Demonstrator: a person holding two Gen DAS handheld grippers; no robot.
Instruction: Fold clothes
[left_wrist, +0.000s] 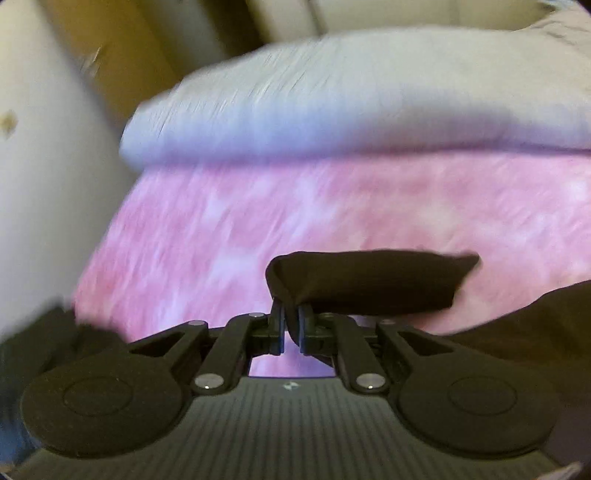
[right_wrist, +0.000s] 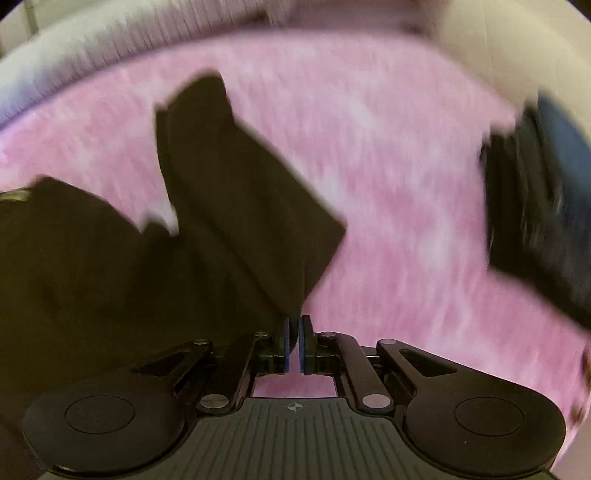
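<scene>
Over the pink bedspread (left_wrist: 332, 206), a black garment (right_wrist: 229, 206) is held up.
Its cloth is pinched by the left gripper (left_wrist: 291, 325) and the right gripper (right_wrist: 294, 345).

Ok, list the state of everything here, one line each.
Left gripper: shut on black garment.
Right gripper: shut on black garment.
Black garment: partly folded, held at two spots.
Pink blanket: spread flat.
Pillow: lying on the blanket's far edge.
Dark pile: stacked, right side.
</scene>
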